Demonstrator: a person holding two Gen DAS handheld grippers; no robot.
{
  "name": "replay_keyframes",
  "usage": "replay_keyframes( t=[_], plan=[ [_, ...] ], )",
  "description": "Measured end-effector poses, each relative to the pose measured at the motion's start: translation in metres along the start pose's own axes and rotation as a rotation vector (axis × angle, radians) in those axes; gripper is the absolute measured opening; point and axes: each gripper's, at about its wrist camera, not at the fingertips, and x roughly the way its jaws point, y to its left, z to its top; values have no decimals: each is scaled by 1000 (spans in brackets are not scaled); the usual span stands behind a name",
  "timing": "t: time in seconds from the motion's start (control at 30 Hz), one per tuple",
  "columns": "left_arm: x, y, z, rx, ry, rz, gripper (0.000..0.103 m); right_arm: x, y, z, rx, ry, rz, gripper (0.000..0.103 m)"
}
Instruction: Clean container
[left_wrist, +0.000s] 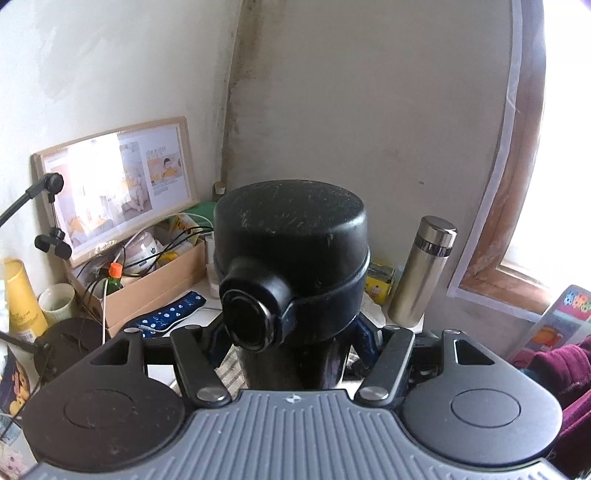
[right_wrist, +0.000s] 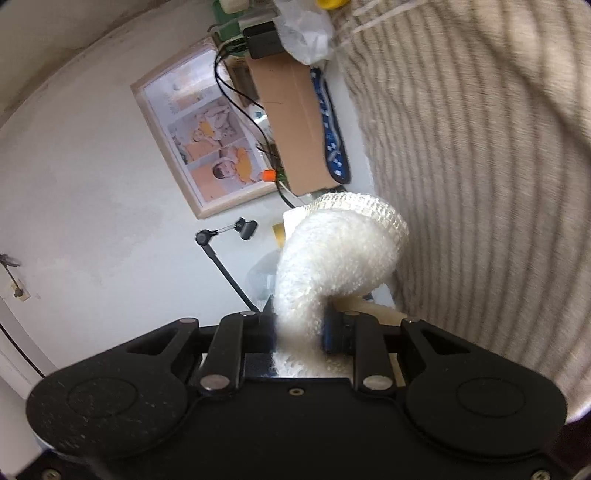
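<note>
A black flask-like container (left_wrist: 291, 266) with a domed lid and a round button on its side stands upright in the left wrist view. My left gripper (left_wrist: 288, 354) is shut on its body just below the lid, and the fingertips are hidden behind it. In the right wrist view, which is rolled sideways, my right gripper (right_wrist: 299, 332) is shut on a white fluffy cloth (right_wrist: 336, 254). The cloth curls out past the fingers. The container does not show in that view.
A steel thermos (left_wrist: 421, 273) stands right of the container. A cardboard box of clutter (left_wrist: 155, 280), a framed picture (left_wrist: 118, 184), a yellow bottle (left_wrist: 22, 295) and a mug (left_wrist: 57, 302) sit at the left. A striped beige fabric (right_wrist: 480, 184) fills the right wrist view's right side.
</note>
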Motion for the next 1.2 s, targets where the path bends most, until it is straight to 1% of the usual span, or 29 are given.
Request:
replay_keyframes(
  t=[0.13,0.23,0.33,0.5,0.8,1.2],
  plan=[
    [3,-5,1,4,-3,-24,64,6,-7,-9,30,23,-20,21],
    [3,-10,2,18,-4,-46,64,12,-13,-11,72,22,-15,21],
    [2,-15,1,27,-9,-75,64,18,-14,-12,95,20,-8,21],
    [3,-22,-1,54,5,-85,64,24,-13,-6,106,4,7,21],
    [6,-18,-2,29,6,-56,64,21,0,14,93,-46,56,21],
    [16,-13,2,-31,5,3,64,18,27,50,39,-36,127,21]
  ],
)
